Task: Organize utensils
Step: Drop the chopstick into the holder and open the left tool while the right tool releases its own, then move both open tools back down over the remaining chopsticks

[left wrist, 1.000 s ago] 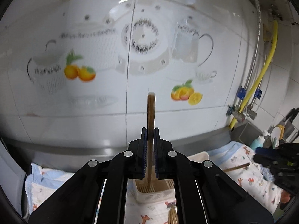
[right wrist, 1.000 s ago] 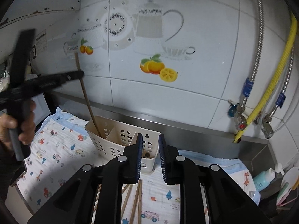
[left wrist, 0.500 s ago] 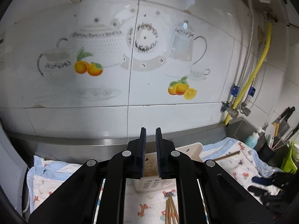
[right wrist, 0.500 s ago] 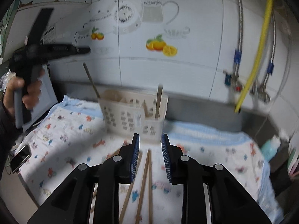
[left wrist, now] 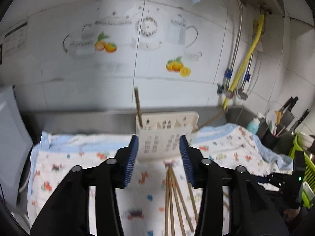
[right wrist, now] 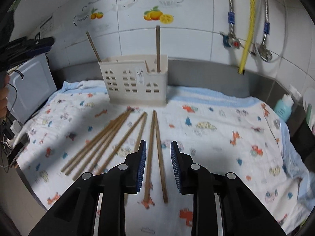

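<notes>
A cream utensil holder stands at the back of the cloth, with one wooden chopstick in its left end and another in its right end. Several wooden chopsticks lie loose on the cloth in front of it. My right gripper is open and empty, just above a pair of chopsticks. My left gripper is open and empty, back from the holder, with loose chopsticks below it.
A printed cloth covers the counter. A white appliance stands at the left. A teal bottle and a knife rack are at the right. Pipes and a yellow hose run down the tiled wall.
My left gripper let go of its chopstick into the holder's left end, opened wide and drew back. My right gripper opened wider and dropped toward the loose chopsticks.
</notes>
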Motion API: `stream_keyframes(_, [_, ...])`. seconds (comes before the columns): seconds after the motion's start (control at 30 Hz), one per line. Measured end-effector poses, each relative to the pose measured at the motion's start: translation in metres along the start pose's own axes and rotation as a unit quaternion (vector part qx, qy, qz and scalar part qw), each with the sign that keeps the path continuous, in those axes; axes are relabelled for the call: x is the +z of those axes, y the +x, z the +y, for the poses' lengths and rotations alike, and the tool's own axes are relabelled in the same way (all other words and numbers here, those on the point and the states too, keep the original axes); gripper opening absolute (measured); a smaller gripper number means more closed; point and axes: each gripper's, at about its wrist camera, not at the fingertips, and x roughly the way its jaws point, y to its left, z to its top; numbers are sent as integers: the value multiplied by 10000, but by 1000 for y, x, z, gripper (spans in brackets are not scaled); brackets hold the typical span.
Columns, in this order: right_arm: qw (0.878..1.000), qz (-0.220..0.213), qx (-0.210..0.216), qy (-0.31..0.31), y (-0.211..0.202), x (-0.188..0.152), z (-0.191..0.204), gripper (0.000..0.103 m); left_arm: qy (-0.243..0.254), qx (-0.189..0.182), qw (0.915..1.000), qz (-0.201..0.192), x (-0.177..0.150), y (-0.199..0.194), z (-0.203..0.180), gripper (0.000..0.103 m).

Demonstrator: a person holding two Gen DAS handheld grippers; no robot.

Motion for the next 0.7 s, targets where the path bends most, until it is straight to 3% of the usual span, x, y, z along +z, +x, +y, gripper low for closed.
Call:
stream_keyframes(0.07, [10000, 50, -12, 53, 3, -9, -1, 31, 2, 122, 9999, 80, -18, -3, 0, 62])
stream_keyframes(0.27, [9996, 259, -83, 30, 18, -32, -1, 35, -23, 353, 9988, 331, -62, -4, 3, 85])
stream_keyframes(0.43, [9991, 407, -94, 64, 30, -44, -5, 41, -56, 564, 9968, 572, -94, -2, 10, 94])
stream_keyframes(0.7, [9986, 502, -76, 144, 44, -49, -13, 58, -140, 817, 9930, 844, -127, -3, 22, 96])
